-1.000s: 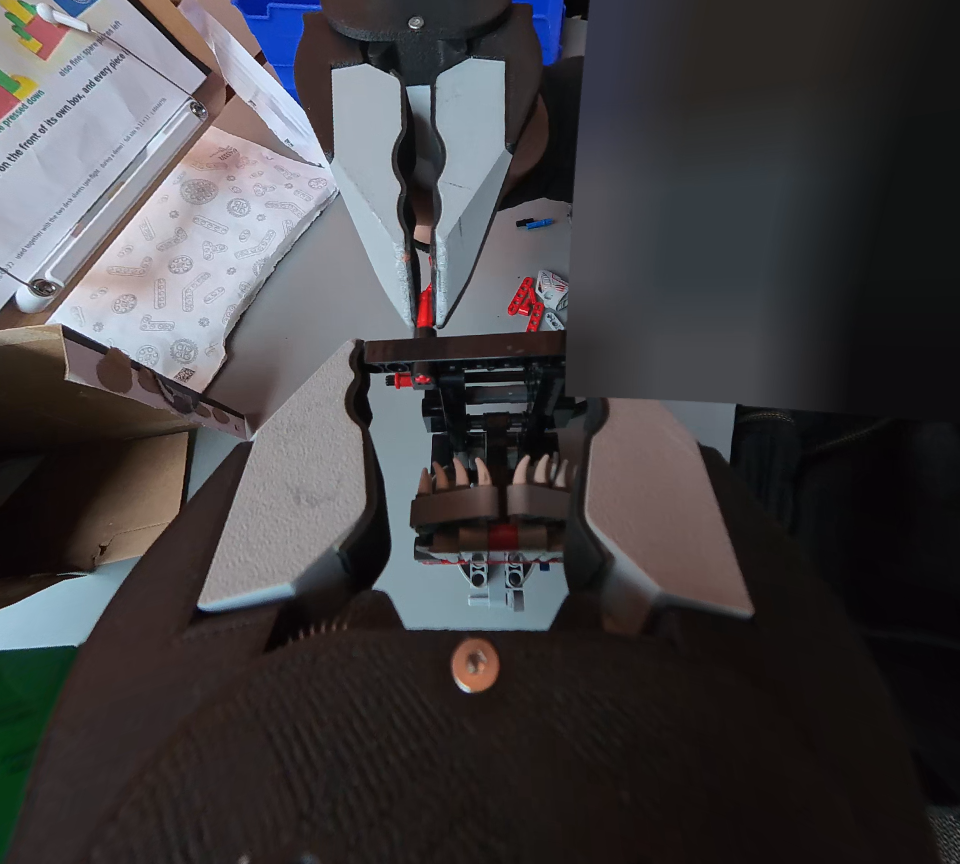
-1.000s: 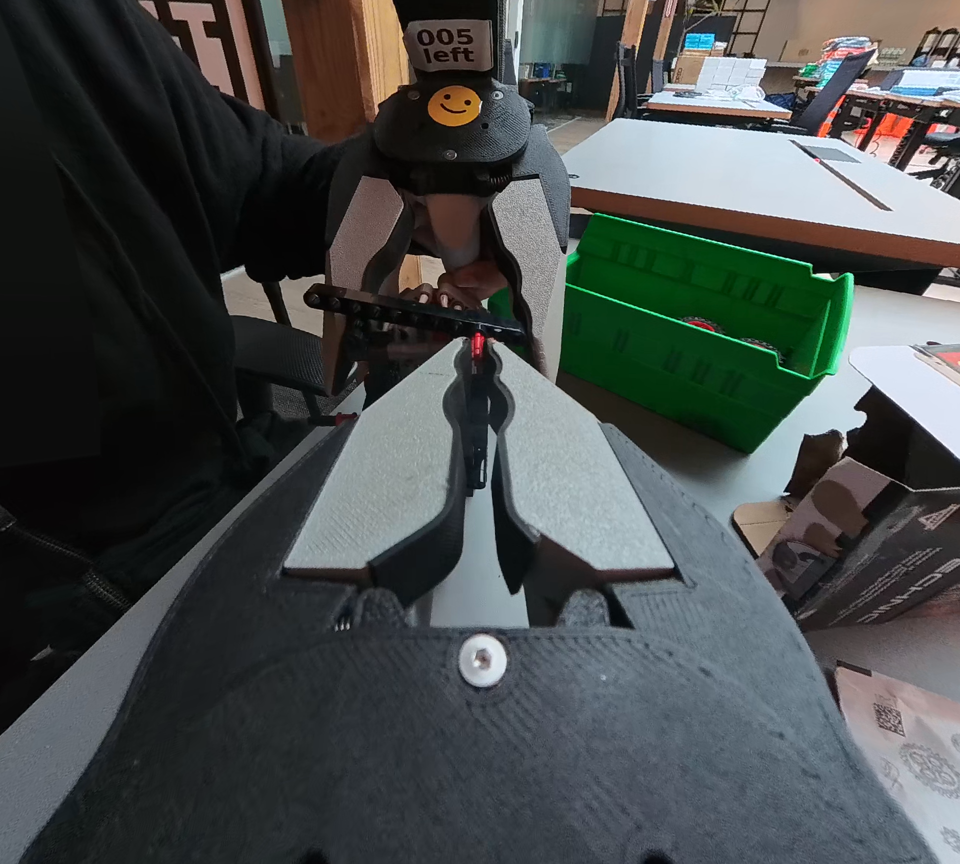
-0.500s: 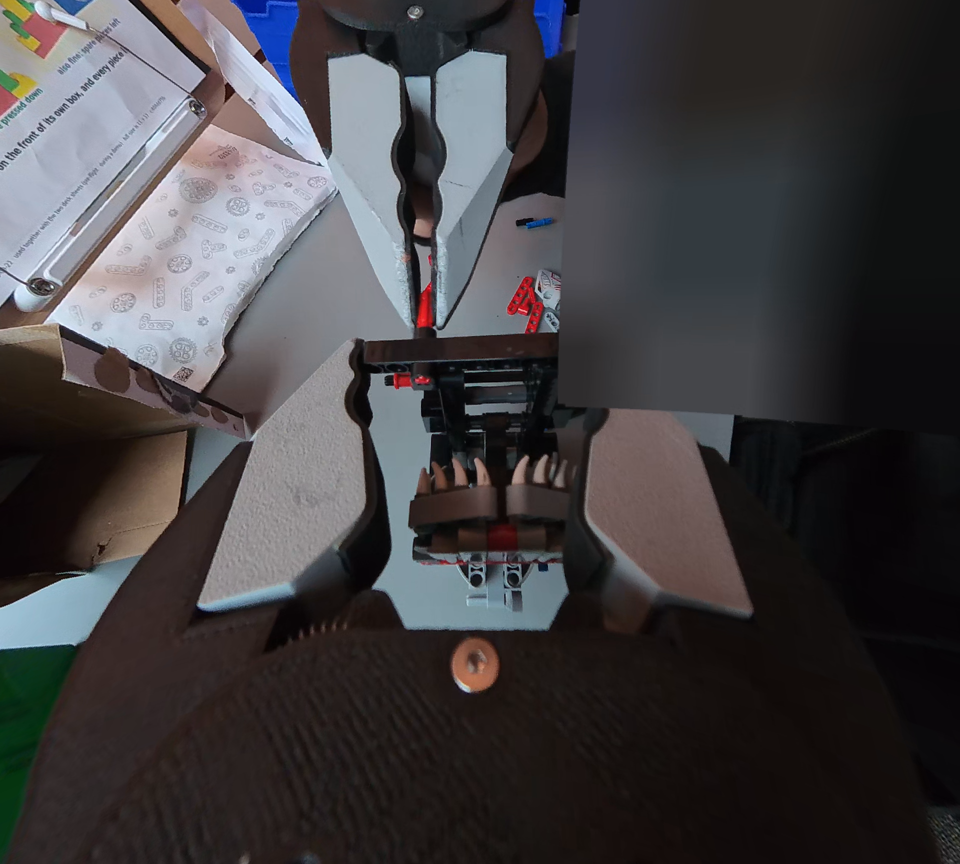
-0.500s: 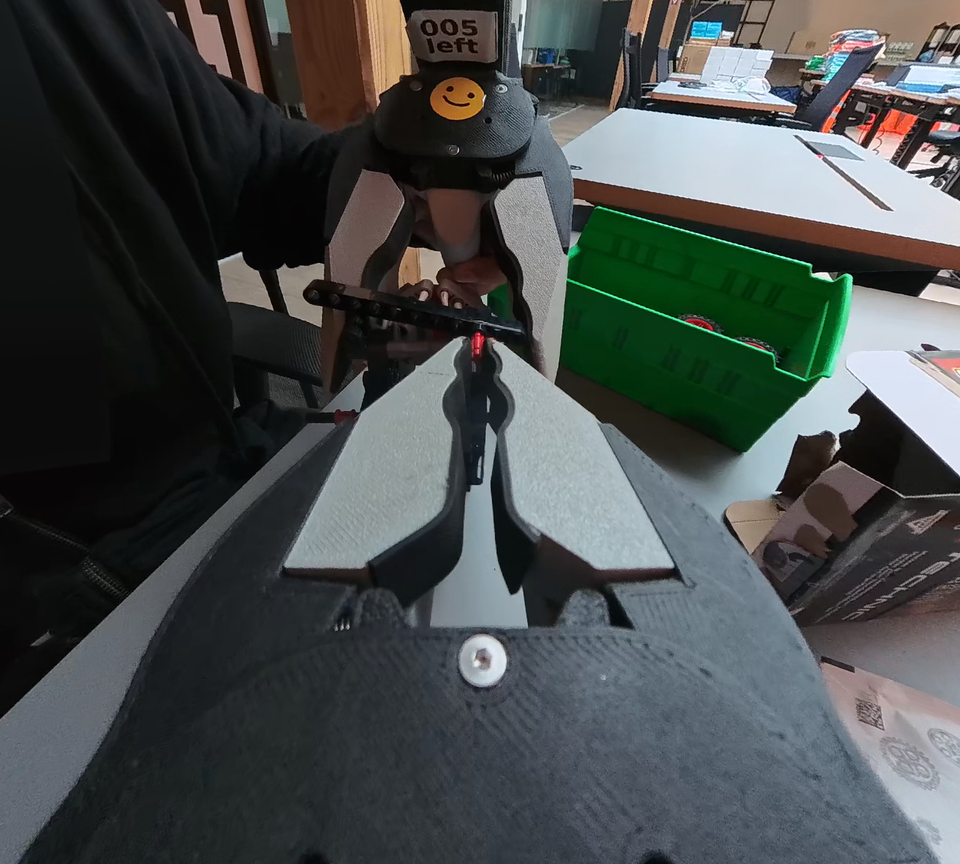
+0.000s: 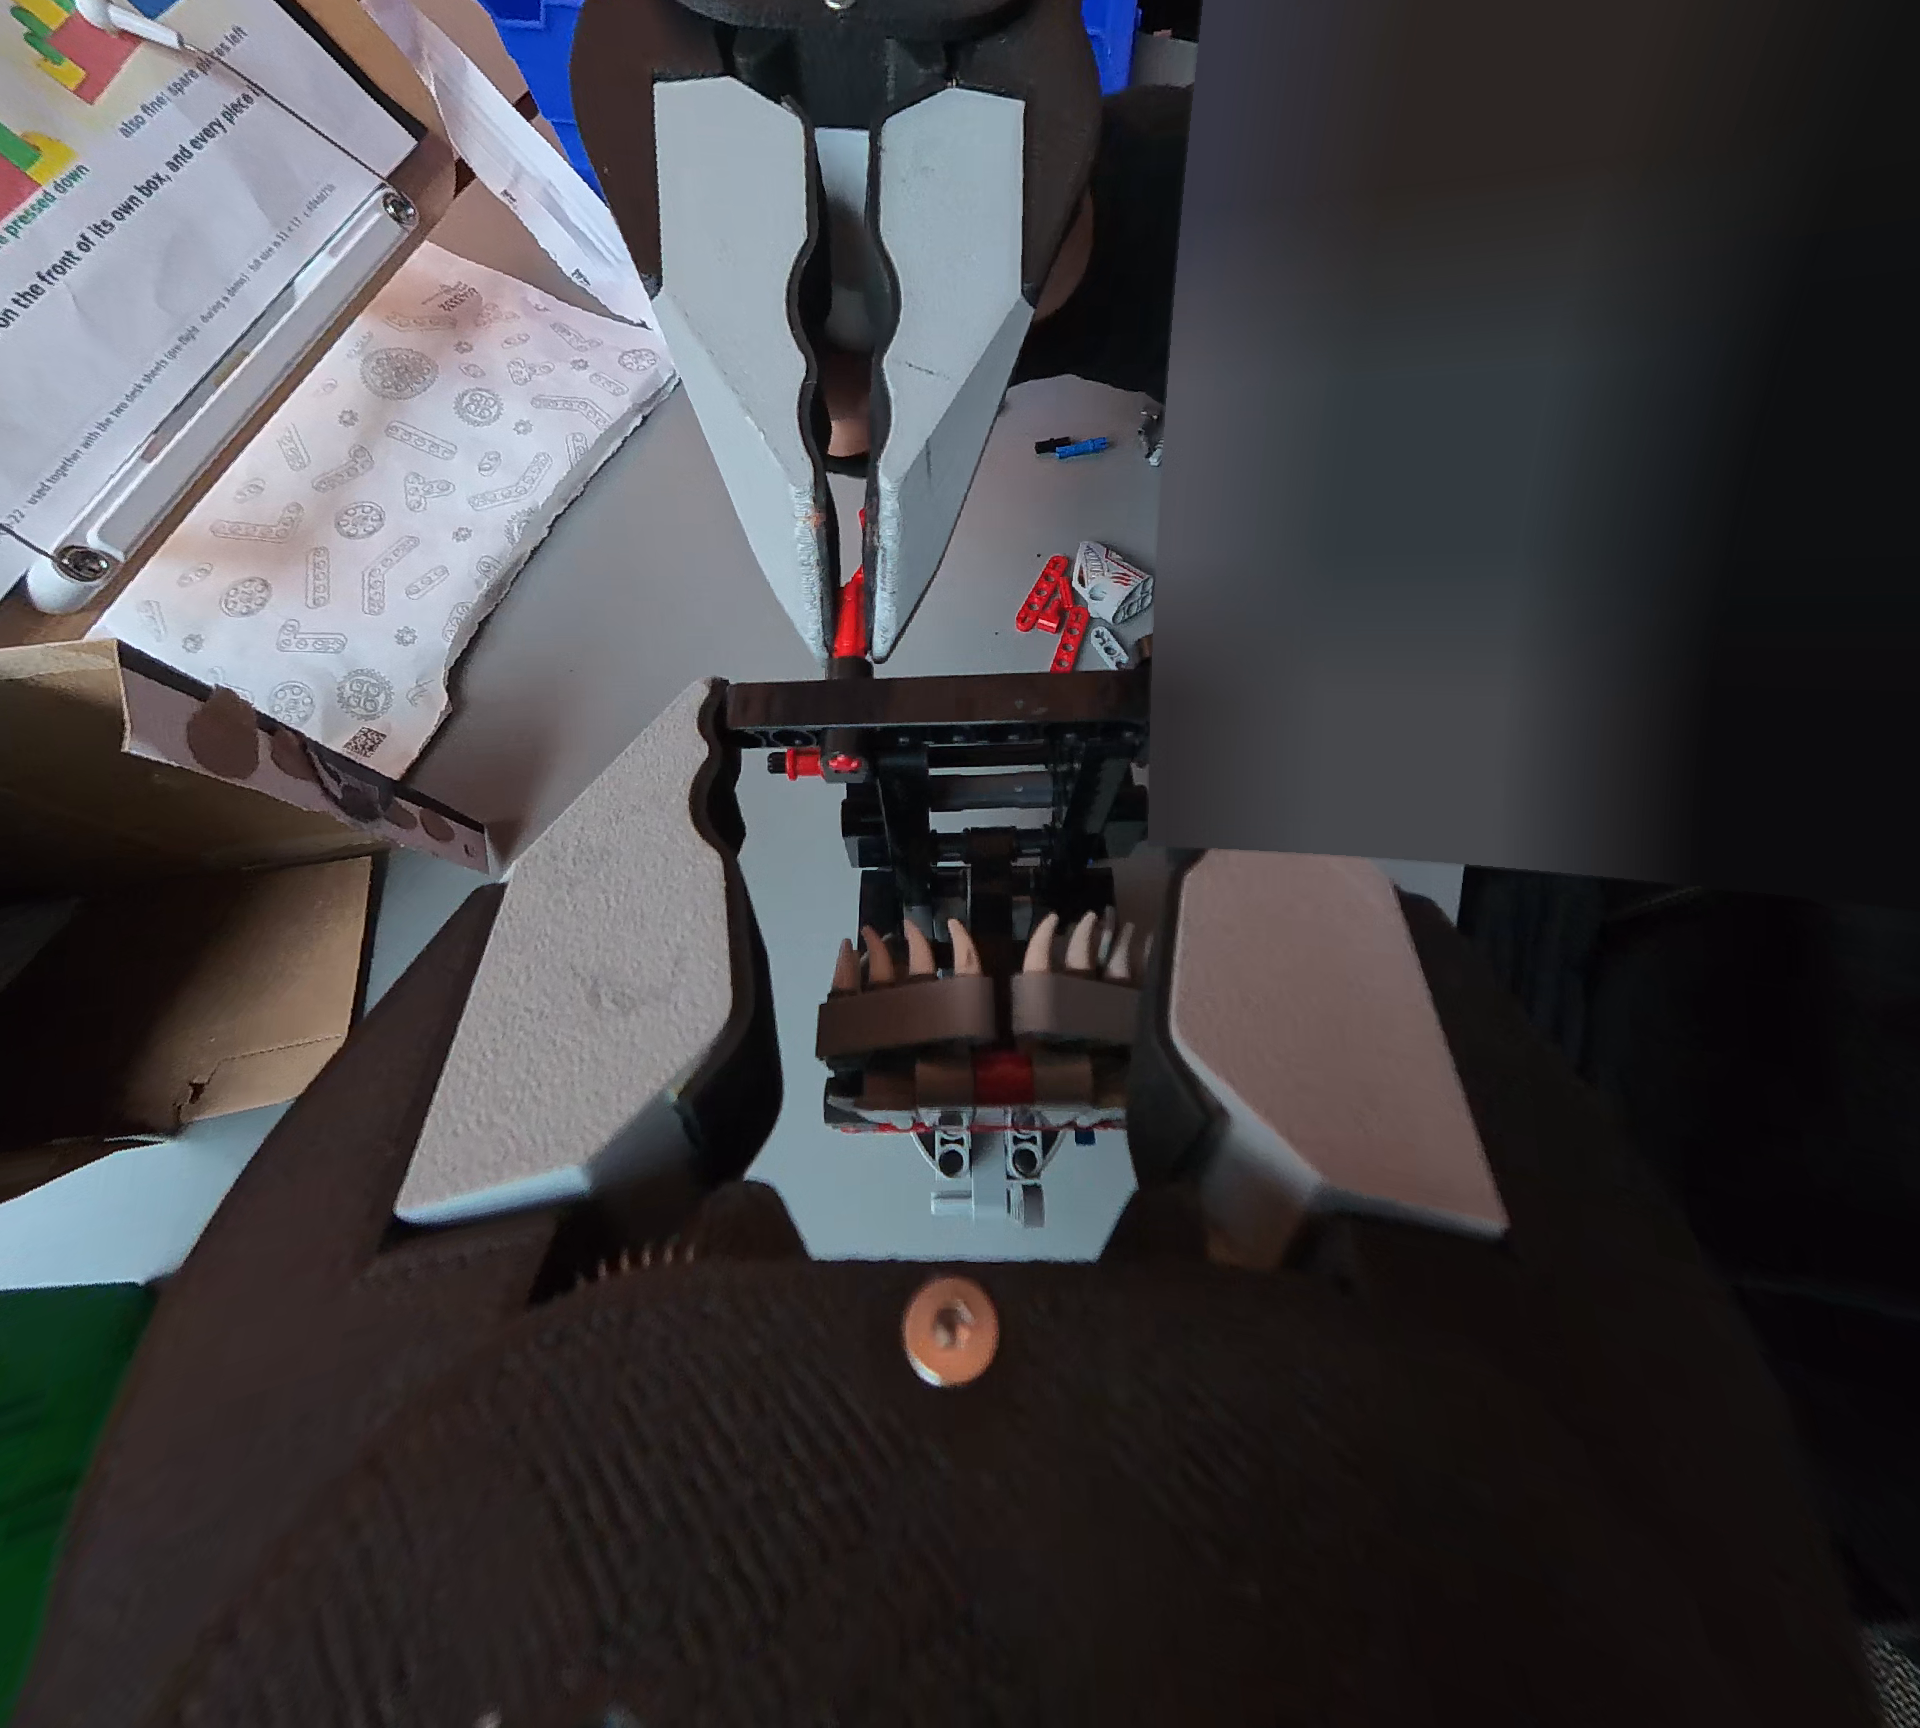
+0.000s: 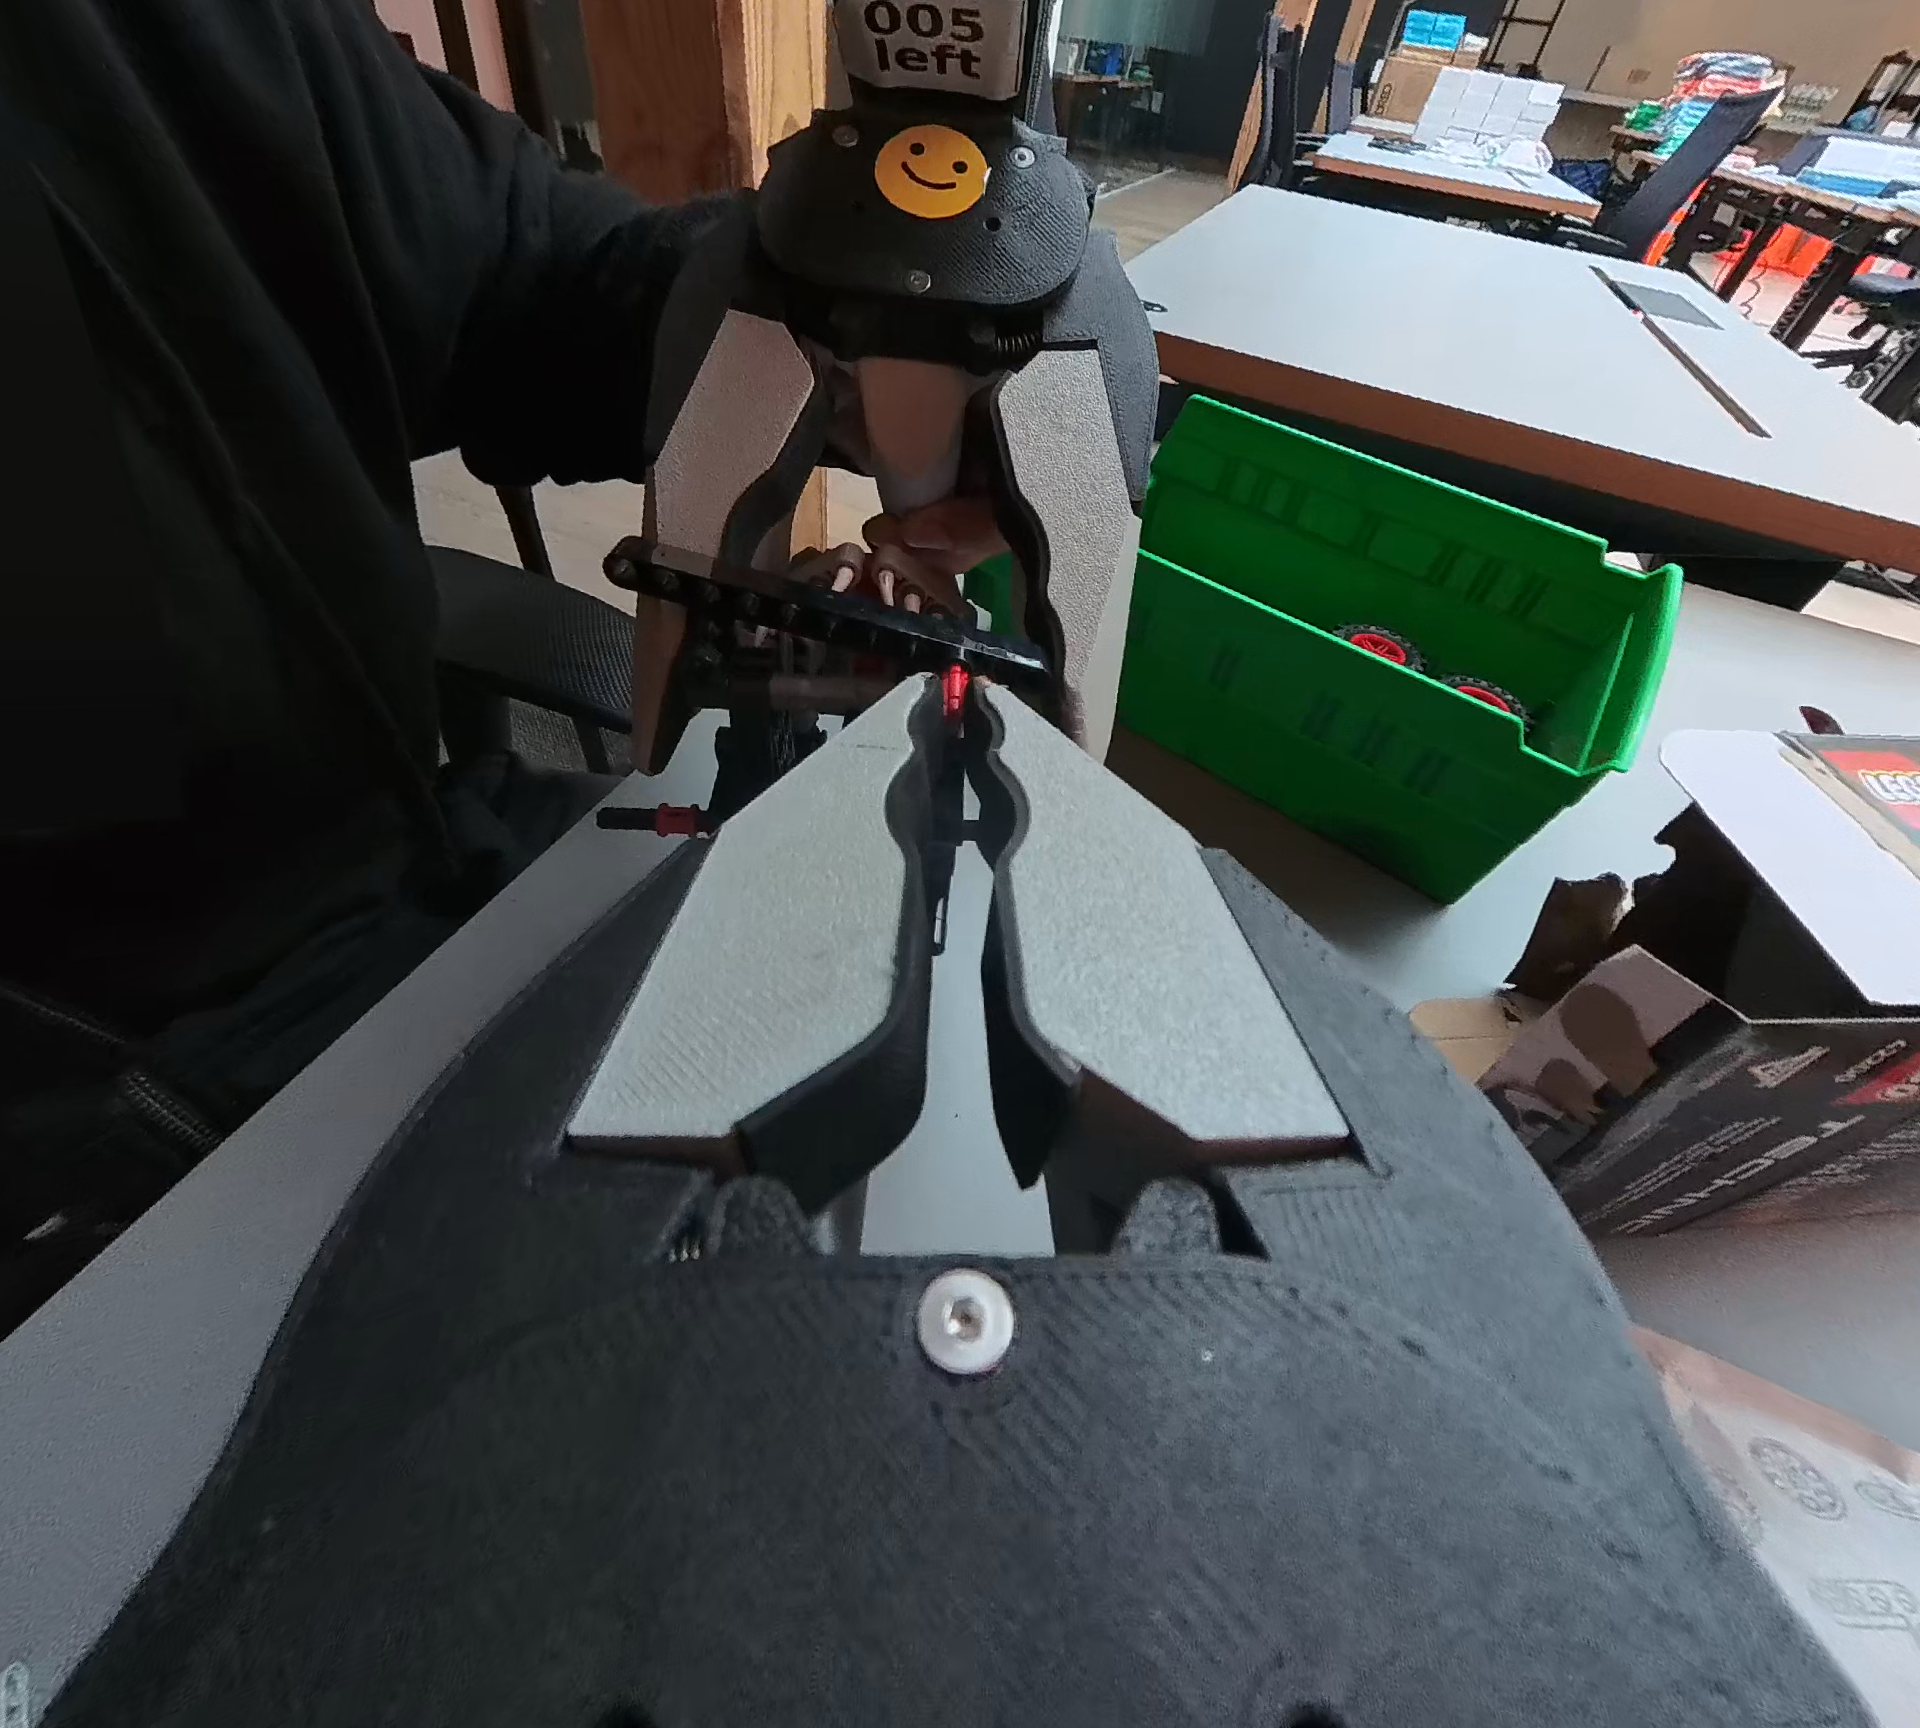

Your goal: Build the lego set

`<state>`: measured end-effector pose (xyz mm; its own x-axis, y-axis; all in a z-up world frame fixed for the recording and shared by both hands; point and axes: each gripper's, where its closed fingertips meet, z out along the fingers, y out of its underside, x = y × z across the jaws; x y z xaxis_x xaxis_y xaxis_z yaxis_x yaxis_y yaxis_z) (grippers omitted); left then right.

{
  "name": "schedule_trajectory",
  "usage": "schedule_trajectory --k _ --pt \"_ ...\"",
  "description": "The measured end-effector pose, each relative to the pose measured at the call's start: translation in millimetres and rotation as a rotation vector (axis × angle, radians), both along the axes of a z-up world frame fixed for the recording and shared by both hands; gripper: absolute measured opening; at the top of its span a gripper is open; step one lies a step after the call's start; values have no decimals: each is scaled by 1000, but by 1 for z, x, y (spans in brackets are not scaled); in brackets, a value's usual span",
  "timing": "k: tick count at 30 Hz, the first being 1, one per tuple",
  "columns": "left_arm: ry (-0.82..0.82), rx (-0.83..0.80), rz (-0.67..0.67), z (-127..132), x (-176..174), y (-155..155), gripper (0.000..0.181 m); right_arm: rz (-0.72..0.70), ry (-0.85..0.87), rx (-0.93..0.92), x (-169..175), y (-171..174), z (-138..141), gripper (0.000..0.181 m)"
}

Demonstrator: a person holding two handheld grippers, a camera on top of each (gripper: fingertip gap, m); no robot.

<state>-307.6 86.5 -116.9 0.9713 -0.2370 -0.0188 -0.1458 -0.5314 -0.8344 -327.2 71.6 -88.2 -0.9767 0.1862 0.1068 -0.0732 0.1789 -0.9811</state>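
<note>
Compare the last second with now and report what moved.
The right gripper looms slightly nearer in the left wrist view; otherwise almost nothing shifted. It stays shut on the red pin at the black beam. The left gripper keeps clamping the lego model.

Grey table (image 5: 623, 598) bears patterned paper (image 5: 395, 473) (perhaps torn), loose pieces (image 5: 1081, 598).
</note>
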Motion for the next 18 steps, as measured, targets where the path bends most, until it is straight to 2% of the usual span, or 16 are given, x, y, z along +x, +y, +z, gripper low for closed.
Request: schedule_trajectory --k 18 --pt "-9 3 10 0 -1 2 83 -4 92 53 -1 1 -1 1"
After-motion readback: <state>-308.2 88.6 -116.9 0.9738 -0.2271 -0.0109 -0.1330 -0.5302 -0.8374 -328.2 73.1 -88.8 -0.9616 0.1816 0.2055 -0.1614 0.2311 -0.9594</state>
